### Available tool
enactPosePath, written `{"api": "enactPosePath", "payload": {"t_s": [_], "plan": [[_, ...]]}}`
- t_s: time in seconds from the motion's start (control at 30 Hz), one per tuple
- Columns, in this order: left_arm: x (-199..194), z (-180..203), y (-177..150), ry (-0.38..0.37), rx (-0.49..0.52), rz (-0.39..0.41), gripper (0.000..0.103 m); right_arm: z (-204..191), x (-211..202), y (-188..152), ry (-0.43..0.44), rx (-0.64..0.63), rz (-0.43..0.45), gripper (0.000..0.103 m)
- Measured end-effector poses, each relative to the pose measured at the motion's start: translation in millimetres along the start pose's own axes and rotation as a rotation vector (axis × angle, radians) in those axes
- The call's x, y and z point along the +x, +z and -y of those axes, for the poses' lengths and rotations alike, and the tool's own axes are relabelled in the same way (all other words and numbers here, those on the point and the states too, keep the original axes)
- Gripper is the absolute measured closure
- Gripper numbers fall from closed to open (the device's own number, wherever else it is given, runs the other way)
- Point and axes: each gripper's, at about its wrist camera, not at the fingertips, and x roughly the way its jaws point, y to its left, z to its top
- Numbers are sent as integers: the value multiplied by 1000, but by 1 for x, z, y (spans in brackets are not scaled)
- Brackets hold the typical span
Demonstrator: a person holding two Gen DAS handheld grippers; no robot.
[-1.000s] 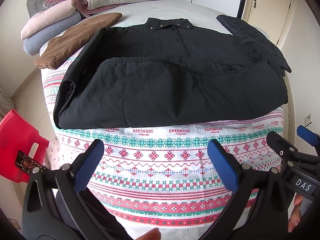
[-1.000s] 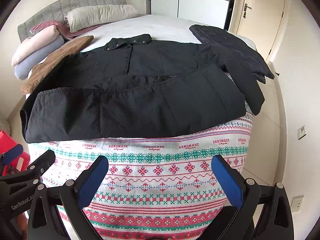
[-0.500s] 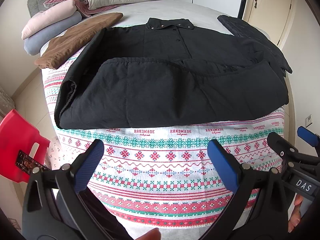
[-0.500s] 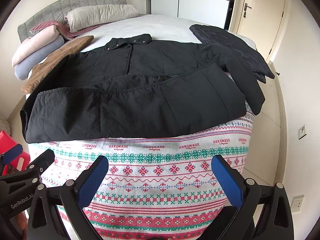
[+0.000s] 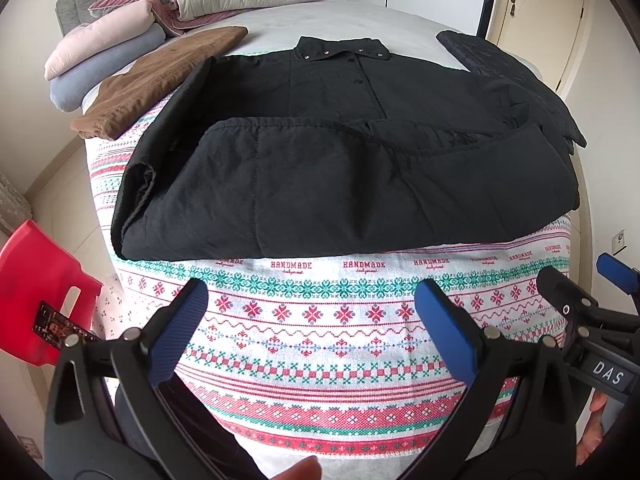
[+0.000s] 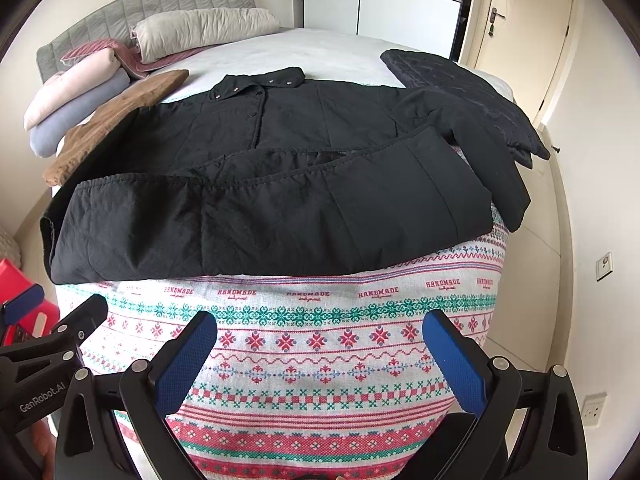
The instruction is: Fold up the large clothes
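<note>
Evidently half-folded black coat (image 5: pixel 340 184) on patterned blanket (image 5: pixel 320 320), both tongs wide, empty.

Cream walls, pale tiled floor (image 6: pixel 532 264). Grey padded headboard (image 6: pixel 160 4) behind the bed; white wardrobe (image 6: pixel 384 4) and cream door (image 6: pixel 524 28) beyond.

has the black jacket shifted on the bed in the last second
No. The black jacket lies with its near fold just above the HANDMADE lettering, as before.
</note>
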Motion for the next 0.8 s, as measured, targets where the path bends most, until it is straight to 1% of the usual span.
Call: {"api": "enactPosePath", "payload": {"t_s": [0.37, 0.53, 0.6, 0.73, 0.8], "plan": [[4, -4, 1, 18, -5, 4, 1, 3, 1, 1, -3, 9, 3, 0], [9, -12, 7, 105, 6, 33, 1, 1, 0, 5, -7, -16, 20, 0], [11, -20, 11, 126, 1, 43, 1, -1, -2, 10, -6, -33, 34, 0], [11, -38, 17, 190, -23, 91, 1, -1, -4, 19, -3, -39, 51, 0], [13, -50, 22, 193, -43, 95, 1, 0, -2, 22, -5, -38, 53, 0]]}}
